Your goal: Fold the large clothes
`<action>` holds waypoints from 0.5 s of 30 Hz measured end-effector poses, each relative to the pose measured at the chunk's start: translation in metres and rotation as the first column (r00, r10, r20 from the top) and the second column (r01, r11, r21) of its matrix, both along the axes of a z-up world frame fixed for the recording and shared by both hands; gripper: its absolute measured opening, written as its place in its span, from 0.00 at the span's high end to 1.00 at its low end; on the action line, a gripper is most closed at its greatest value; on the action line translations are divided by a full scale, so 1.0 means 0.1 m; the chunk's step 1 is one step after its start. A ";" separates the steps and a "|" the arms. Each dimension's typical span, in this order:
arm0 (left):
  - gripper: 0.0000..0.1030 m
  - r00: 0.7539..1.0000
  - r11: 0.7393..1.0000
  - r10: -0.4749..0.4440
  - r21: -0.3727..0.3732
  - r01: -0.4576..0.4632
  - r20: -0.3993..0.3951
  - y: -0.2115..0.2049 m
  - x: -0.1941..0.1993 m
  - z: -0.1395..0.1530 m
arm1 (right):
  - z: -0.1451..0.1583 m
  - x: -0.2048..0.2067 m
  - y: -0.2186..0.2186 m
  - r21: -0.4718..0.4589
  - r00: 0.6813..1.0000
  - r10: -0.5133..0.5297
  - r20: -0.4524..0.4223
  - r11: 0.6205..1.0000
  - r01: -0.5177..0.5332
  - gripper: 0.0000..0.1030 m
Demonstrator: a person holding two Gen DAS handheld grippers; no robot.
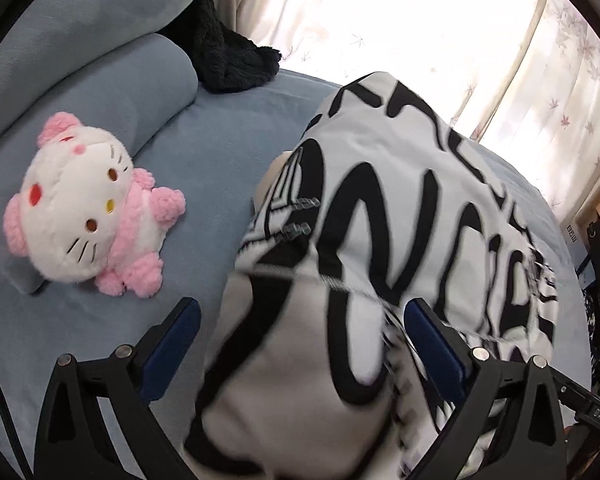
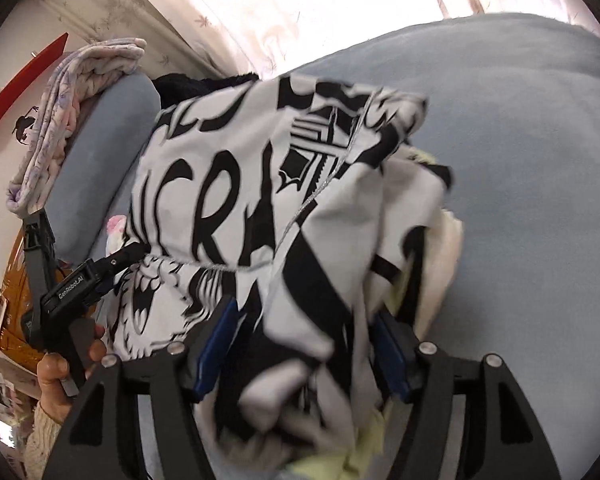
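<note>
A large white garment with bold black lettering [image 1: 400,200] lies bunched on a blue bed sheet [image 1: 204,152]. My left gripper [image 1: 306,320] stands wide open over its near end; cloth lies between the blue pads and the left pad [image 1: 180,332] is clear of it. In the right wrist view the same garment [image 2: 228,168] is heaped up, with pale yellow lining [image 2: 444,240] showing at its right side. My right gripper [image 2: 304,336] is open, with loose blurred cloth filling the gap between its pads. The left gripper [image 2: 112,268] shows at the garment's left edge, held by a hand [image 2: 56,368].
A pink and white plush cat [image 1: 84,212] lies left of the garment. Behind it sit a blue pillow [image 1: 120,80] and a black fluffy garment [image 1: 228,56]. A lilac folded blanket [image 2: 72,100] rests on the pillow. Bright curtains [image 1: 420,20] hang beyond the bed.
</note>
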State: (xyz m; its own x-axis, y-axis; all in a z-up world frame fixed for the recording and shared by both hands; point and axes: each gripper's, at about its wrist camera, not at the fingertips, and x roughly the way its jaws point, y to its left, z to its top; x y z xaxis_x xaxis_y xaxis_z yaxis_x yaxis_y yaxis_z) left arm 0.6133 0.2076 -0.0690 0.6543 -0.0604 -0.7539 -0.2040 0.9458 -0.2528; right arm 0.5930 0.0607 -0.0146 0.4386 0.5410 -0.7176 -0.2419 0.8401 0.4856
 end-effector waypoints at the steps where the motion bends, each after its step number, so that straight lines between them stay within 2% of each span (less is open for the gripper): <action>1: 0.02 1.000 1.000 0.000 0.006 0.000 0.004 -0.04 -0.08 0.05 | 0.06 -0.08 -0.04 -0.017 1.000 -0.002 0.000 1.000 0.002 0.36; 6: 0.02 0.999 0.995 -0.034 0.093 0.033 0.011 -0.35 -0.57 0.41 | 0.39 -0.59 -0.18 -0.092 1.000 0.010 0.009 0.996 -0.009 0.36; 10: 0.01 0.997 0.987 -0.070 0.147 0.065 0.028 -0.62 -1.14 0.81 | 0.68 -1.11 -0.33 -0.092 1.000 0.007 0.008 0.996 -0.006 0.36; 15: 0.01 0.996 0.976 -0.083 0.203 0.075 0.029 -0.87 -1.87 1.19 | 1.02 -1.76 -0.44 -0.153 1.000 0.008 0.029 0.988 -0.004 0.32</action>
State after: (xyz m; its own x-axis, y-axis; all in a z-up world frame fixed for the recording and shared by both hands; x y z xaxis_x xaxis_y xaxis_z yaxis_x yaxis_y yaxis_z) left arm 0.4261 0.1205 0.0500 0.6811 0.0377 -0.7312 -0.1206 0.9908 -0.0613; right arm 0.4169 0.0167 0.0875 0.4578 0.4289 -0.7788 -0.2593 0.9023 0.3444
